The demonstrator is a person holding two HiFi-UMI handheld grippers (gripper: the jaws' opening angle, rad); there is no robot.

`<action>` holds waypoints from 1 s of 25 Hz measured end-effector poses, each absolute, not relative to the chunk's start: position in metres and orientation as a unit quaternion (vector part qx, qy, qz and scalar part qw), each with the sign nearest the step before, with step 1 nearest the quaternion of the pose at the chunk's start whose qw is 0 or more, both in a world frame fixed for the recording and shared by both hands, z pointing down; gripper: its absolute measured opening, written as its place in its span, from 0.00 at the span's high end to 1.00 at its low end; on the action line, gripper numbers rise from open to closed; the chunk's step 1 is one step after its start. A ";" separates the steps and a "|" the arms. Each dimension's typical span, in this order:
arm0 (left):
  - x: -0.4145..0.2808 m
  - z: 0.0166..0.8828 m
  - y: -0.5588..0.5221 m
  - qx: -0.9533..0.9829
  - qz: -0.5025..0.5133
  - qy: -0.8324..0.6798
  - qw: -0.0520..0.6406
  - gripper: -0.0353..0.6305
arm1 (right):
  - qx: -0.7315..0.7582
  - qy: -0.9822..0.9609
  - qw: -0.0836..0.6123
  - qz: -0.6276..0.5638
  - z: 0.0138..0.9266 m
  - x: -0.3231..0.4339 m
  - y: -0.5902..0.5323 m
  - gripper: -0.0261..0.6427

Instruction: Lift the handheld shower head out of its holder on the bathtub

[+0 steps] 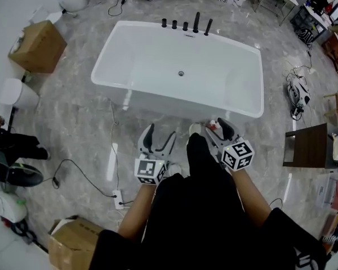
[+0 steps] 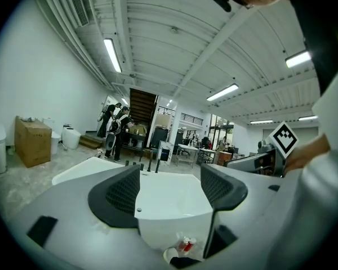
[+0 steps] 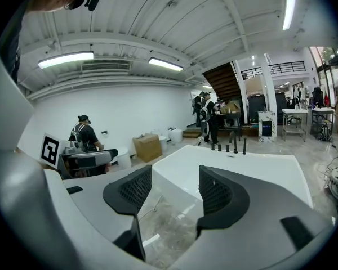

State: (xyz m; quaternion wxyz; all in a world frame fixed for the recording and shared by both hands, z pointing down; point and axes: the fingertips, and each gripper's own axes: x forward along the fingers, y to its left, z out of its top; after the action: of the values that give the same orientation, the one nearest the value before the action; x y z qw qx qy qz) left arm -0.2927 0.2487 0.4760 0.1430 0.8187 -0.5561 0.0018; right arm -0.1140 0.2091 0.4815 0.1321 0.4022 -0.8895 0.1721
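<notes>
Shower head point(image 1: 208, 27) sits across bathtub point(image 1: 106, 56) from right hand-held gripper point(image 1: 219, 130).

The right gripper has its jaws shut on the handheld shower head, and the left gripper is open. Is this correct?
Not quite: the right gripper is open too, its jaws empty, as the right gripper view shows; the handheld shower head stands at the bathtub's far rim.

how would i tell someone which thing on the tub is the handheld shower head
Find the white bathtub in the middle of the grey floor; along its far rim stands a row of five black fittings. The handheld shower head is most likely the one at the row's right end: a slim leaning rod, taller than the three stubby knobs on the left.
</notes>
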 end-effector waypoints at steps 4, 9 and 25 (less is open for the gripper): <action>-0.295 0.477 0.242 0.817 0.006 -0.560 0.138 0.48 | 0.397 -0.890 0.129 0.183 0.496 -0.114 0.189 0.62; -0.290 0.492 0.212 0.813 0.017 -0.561 0.154 0.48 | 0.409 -0.886 0.114 0.185 0.499 -0.103 0.136 0.62; -0.227 0.502 0.020 0.817 0.045 -0.550 0.169 0.48 | 0.434 -0.869 0.128 0.200 0.533 -0.030 -0.045 0.62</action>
State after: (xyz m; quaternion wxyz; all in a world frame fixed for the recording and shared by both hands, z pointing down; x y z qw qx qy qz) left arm -0.2269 0.0196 0.5025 0.1695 0.8169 -0.5495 0.0446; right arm -0.0298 -0.0454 0.5334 0.1283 0.4345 -0.8688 0.1998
